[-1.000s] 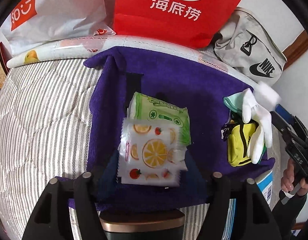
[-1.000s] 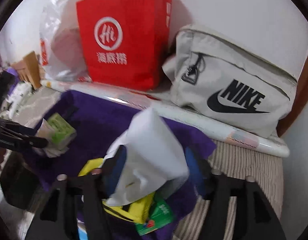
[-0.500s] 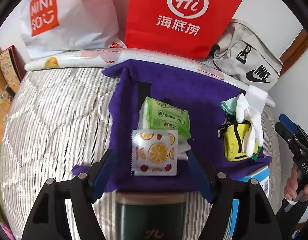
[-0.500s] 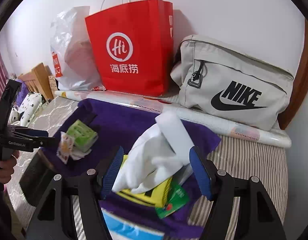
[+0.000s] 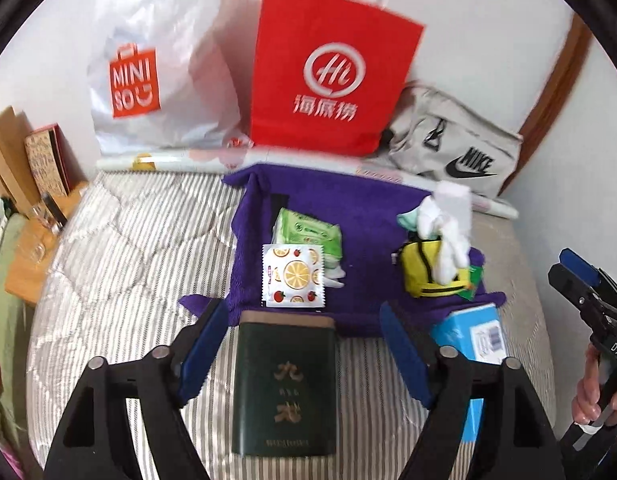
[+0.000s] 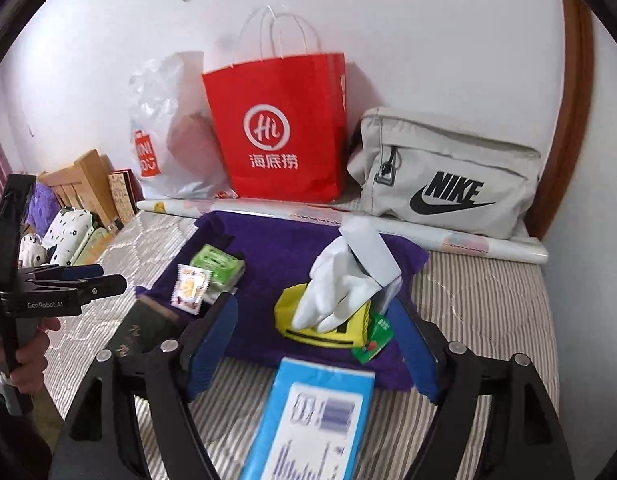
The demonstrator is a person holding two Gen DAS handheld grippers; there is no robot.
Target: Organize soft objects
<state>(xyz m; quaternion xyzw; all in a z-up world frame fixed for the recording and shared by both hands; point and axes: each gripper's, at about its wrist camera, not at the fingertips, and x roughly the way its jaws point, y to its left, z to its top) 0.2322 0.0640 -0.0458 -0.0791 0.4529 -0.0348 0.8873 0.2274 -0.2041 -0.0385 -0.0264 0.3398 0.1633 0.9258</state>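
- The left gripper hangs over the striped mattress with its blue fingers spread wide, having just been opening; nothing is clamped between them.
- A dark green tin lies flat in the gap between those fingers, apart from both pads.
- Just beyond the fingertips, on the purple towel, sits the fruit-print packet, overlapping the green tissue pack behind it.
- The right gripper also has its fingers well apart, just opened wider, holding nothing.
- A blue box lies below and between its fingers on the mattress.
- Ahead of its fingertips, the yellow pouch rests on the towel with the white glove draped over it and a green card tucked at the right finger's side.
- Beyond the towel stand a red paper bag and a grey Nike bag.
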